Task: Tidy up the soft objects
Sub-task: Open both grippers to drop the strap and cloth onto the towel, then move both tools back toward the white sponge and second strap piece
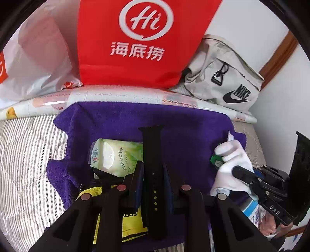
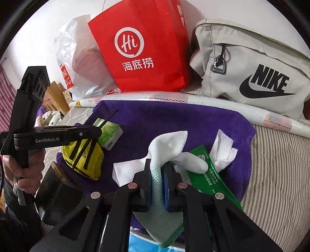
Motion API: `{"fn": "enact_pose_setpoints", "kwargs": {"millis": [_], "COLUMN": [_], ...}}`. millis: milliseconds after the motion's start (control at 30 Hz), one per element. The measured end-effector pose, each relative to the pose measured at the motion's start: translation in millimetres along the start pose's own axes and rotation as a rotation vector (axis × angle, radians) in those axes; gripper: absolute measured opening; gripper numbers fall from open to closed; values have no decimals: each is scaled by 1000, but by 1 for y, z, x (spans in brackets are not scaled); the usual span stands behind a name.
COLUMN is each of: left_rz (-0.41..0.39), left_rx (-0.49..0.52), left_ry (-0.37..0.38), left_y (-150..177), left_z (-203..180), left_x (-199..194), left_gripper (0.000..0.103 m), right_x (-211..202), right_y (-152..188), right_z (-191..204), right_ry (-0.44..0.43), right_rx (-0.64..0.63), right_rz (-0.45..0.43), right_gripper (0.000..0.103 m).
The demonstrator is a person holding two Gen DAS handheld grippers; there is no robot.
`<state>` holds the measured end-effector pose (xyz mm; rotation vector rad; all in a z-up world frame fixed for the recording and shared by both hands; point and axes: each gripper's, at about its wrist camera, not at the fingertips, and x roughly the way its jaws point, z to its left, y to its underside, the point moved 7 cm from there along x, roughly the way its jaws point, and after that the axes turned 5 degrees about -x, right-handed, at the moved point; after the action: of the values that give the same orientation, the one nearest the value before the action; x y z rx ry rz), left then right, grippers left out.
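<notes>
The left hand-held gripper [image 1: 153, 172] is clamped on a black strap [image 1: 153, 155]; the right hand-held gripper [image 2: 158, 168] pinches a white cloth [image 2: 166, 147] over the purple towel [image 2: 174, 120].

Bright, even daylight in both fisheye views

Soft light, without hard shadows; only faint shade lies under the red bag [image 1: 135, 38] on the far white wall [image 1: 251, 17]. The plastic bag [image 2: 77, 64] shows mild glare. Straight lines bow toward dark, vignetted corners. The near gripper frames look slightly soft; the centre is sharp.
</notes>
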<state>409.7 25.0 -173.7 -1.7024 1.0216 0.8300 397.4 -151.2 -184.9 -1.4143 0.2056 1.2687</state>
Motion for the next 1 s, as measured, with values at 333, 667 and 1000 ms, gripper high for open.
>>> {"fn": "enact_pose_setpoints", "kwargs": {"millis": [333, 667, 1000], "left_rz": [22, -1, -84], "left_rx": [-20, -22, -4], "left_ry": [12, -29, -33], "left_y": [0, 8, 45], "left_z": [3, 8, 1], "left_x": [5, -20, -87], "left_gripper": [21, 43, 43], "right_x": [2, -22, -80], "right_y": [0, 3, 24], "right_z": [-1, -11, 25], "right_ry": [18, 68, 58], "right_rx": [0, 60, 28], "right_rz": [15, -16, -88], "right_gripper": [15, 59, 59]}}
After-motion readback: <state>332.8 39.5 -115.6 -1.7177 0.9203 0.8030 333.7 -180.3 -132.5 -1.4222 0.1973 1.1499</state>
